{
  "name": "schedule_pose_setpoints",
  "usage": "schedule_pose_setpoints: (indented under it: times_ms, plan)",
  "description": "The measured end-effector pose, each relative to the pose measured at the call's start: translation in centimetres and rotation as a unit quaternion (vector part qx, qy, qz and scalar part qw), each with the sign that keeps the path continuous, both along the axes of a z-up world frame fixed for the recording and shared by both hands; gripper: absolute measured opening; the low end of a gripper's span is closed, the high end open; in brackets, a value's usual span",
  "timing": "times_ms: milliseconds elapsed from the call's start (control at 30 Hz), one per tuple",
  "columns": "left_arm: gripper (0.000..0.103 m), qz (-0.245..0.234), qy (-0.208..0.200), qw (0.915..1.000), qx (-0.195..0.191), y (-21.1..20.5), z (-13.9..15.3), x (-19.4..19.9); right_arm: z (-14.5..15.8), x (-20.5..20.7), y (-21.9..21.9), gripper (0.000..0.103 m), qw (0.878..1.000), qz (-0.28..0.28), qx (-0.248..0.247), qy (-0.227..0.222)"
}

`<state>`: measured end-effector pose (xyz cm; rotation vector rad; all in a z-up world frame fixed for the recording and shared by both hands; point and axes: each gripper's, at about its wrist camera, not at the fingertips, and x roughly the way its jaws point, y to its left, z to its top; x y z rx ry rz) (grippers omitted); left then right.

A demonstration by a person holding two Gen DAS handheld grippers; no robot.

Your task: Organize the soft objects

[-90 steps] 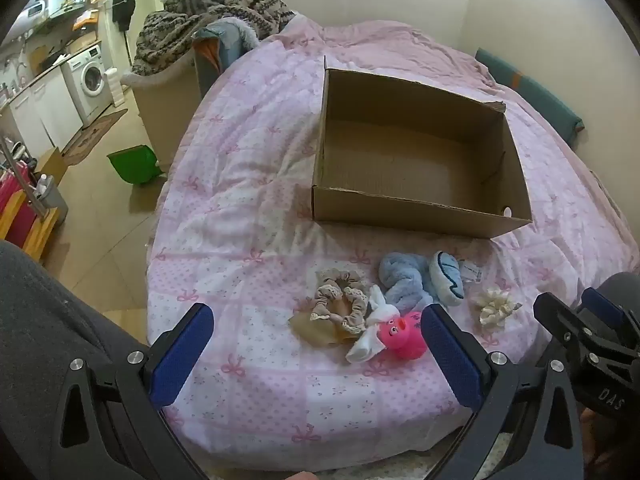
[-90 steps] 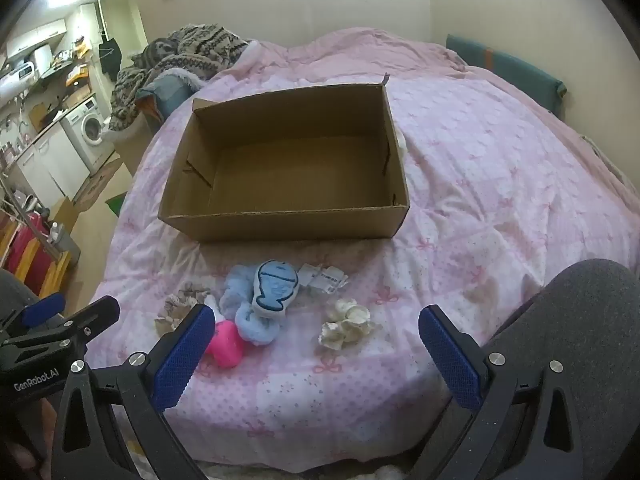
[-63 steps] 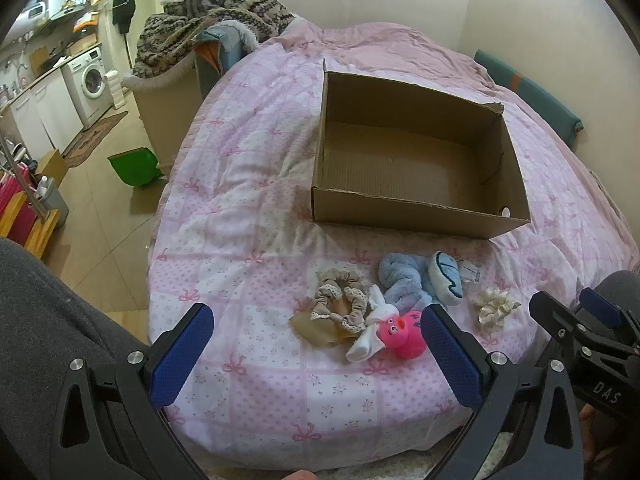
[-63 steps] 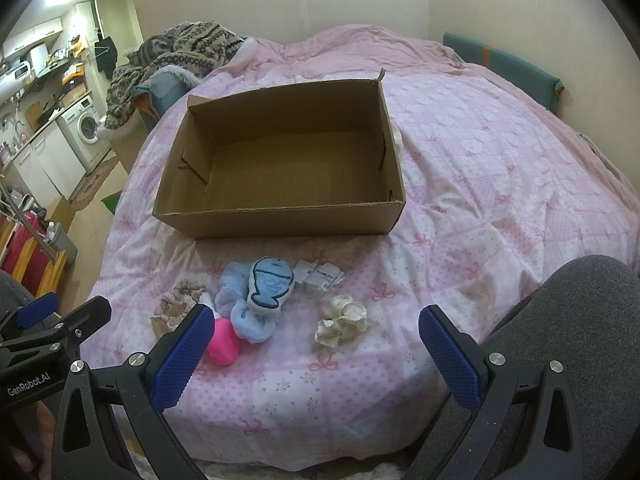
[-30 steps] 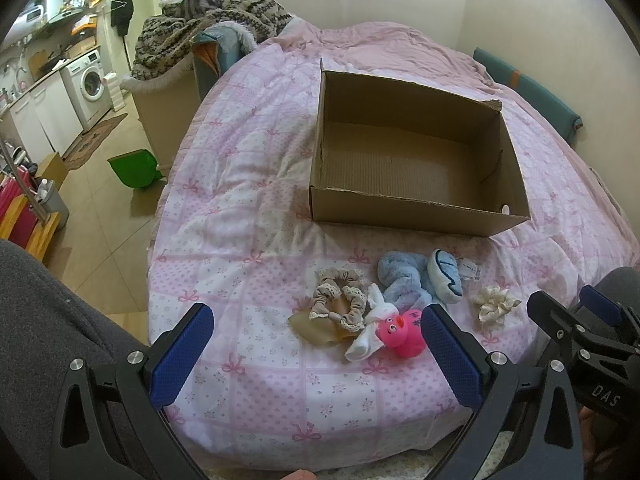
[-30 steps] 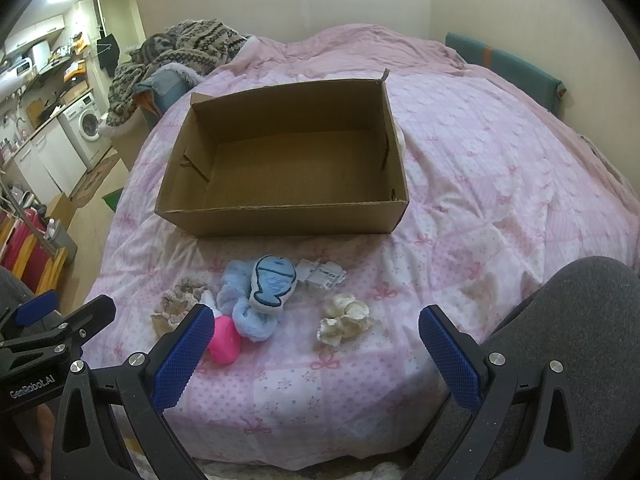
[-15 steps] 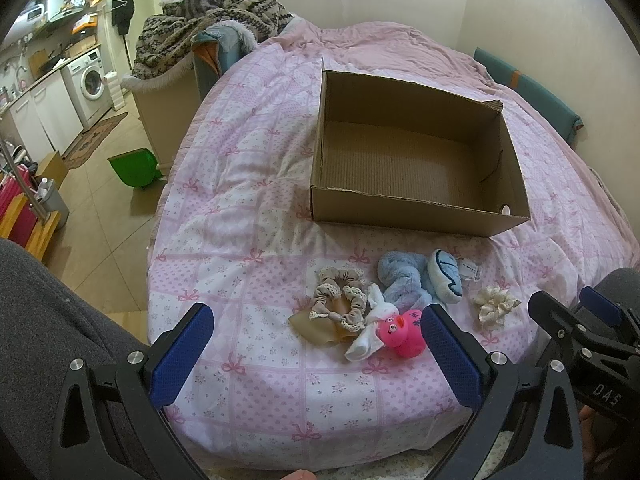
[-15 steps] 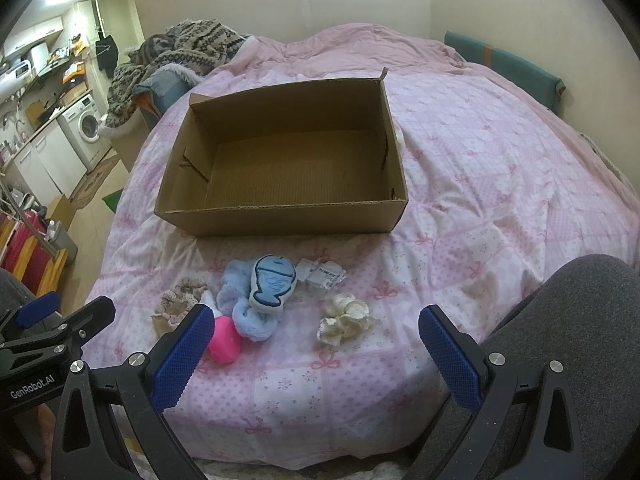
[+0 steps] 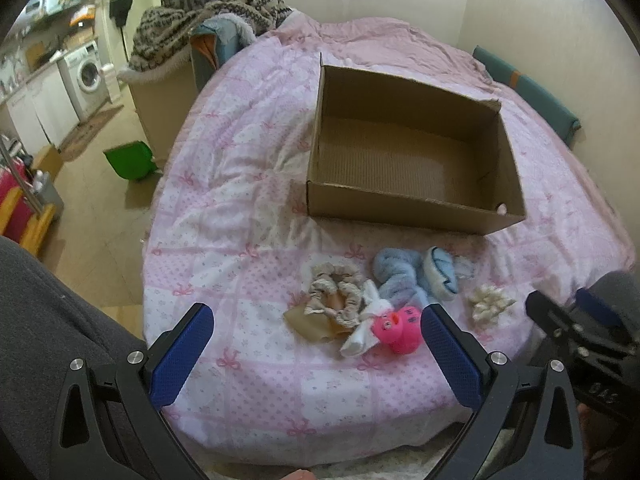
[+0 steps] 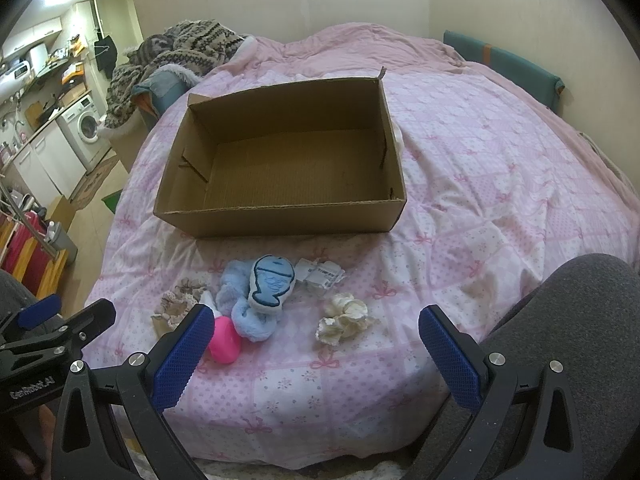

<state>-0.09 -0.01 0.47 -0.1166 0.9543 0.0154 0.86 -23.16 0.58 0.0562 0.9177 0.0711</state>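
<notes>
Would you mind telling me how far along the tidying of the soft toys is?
Nothing is packed yet: the cardboard box sits empty. Nothing is in hand; the left tongs and right tongs hang open. The blue plush, pink toy, beige scrunchie and cream scrunchie lie on the bedspread.

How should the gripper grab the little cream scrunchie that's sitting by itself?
Probably from straight above with the right gripper, pinching across the puffy middle of the cream scrunchie. It lies flat and bunched on the pink bedspread, apart from the blue plush, so nothing blocks open fingers on either side. Its ruffles squash, so close fully.
</notes>
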Motion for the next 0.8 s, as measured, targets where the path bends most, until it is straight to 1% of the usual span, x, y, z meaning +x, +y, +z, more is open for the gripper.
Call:
schedule_pose_setpoints:
  times_ms: [133,200,267,300,367,400,500,533,567,633,667,733,800]
  plan:
    - [0.103,0.007,0.018,0.9997,-0.017,0.7,0.4,0.9,0.8,1.0,-1.2,0.103,0.999,-0.002,0.026,0.024]
    - [0.103,0.016,0.025,0.9995,-0.014,1.0,0.6,1.6,1.1,2.1,-1.8,0.103,0.999,-0.001,0.034,0.041]
    - [0.103,0.017,0.046,0.9986,-0.018,1.2,0.6,2.6,1.5,3.2,-2.7,0.103,0.998,-0.006,0.041,0.051]
    - [0.103,0.019,0.062,0.9976,-0.023,1.4,0.6,3.3,1.5,3.9,-3.2,0.103,0.997,-0.006,0.051,0.062]
    - [0.103,0.022,0.084,0.9959,-0.025,1.8,0.6,4.8,0.8,5.5,-4.1,0.103,0.992,-0.006,0.077,0.105]
    - [0.103,0.023,0.087,0.9956,-0.025,2.0,0.7,5.3,0.1,6.4,-4.4,0.103,0.987,-0.005,0.087,0.133]
    - [0.103,0.027,0.098,0.9946,-0.022,2.6,0.7,6.8,-2.0,8.4,-4.7,0.103,0.974,0.002,0.111,0.2]
    - [0.103,0.031,0.101,0.9941,-0.024,3.0,0.6,7.3,-3.0,8.8,-4.5,0.101,0.968,0.009,0.111,0.225]
    - [0.103,0.034,0.104,0.9936,-0.025,3.3,0.5,7.6,-4.0,9.2,-4.3,0.093,0.963,0.013,0.113,0.245]
    - [0.103,0.041,0.115,0.992,-0.03,4.0,0.0,8.3,-6.2,9.8,-3.9,0.084,0.954,0.014,0.107,0.281]
    - [0.103,0.043,0.123,0.991,-0.033,4.3,-0.4,8.6,-7.1,9.9,-3.6,0.083,0.951,0.012,0.102,0.293]
    - [0.103,0.052,0.138,0.9882,-0.04,4.9,-1.1,9.1,-8.5,10.1,-2.8,0.082,0.948,0.014,0.09,0.304]
    - [0.103,0.062,0.15,0.9858,-0.045,5.5,-1.5,9.3,-9.4,10.1,-1.9,0.074,0.95,0.02,0.065,0.306]
